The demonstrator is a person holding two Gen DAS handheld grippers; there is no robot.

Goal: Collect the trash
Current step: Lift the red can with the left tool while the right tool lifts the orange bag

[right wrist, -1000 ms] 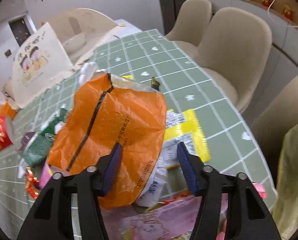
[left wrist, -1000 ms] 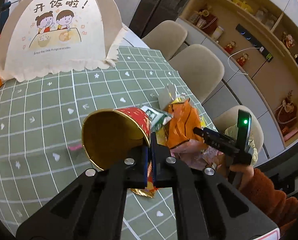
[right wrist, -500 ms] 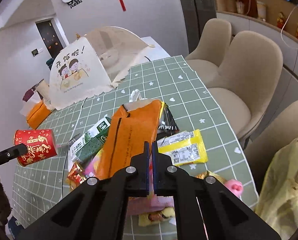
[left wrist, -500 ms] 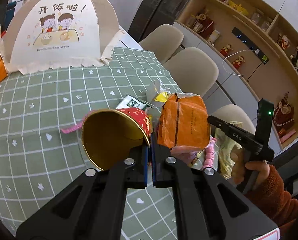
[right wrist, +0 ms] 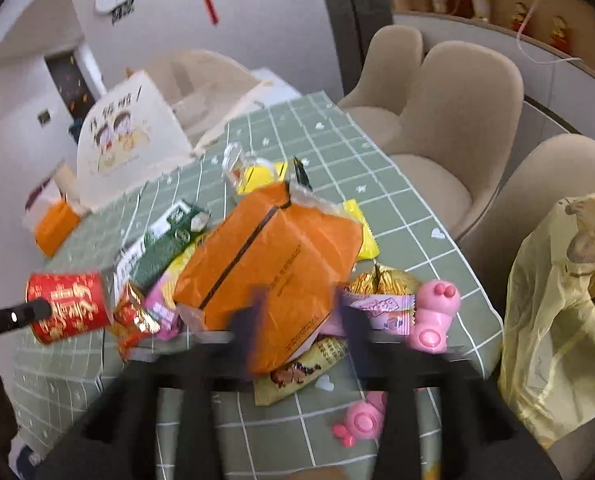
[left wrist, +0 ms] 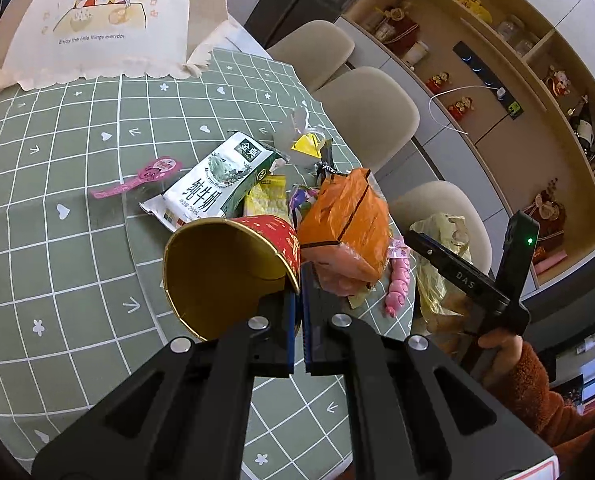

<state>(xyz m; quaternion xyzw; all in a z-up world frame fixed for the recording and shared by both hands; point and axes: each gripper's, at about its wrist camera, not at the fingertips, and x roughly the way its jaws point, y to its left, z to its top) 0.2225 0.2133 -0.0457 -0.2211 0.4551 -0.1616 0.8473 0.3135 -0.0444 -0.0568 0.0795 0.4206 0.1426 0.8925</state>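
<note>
Since a moment ago our right claw (right wrist: pixel 297 320) has spread wide around the orange bag (right wrist: pixel 273 264) atop the table's (left wrist: pixel 57 240) wrapper pile, while our left claw (left wrist: pixel 297 308) stays pinched on the empty red cup's (left wrist: pixel 225 272) rim.

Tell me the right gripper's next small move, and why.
Probably close the right gripper on the orange wrapper. Though blurred, its jaws look apart with the wrapper's near edge between them. The left gripper is already clamped on the red cup by its rim, so it is occupied.
</note>
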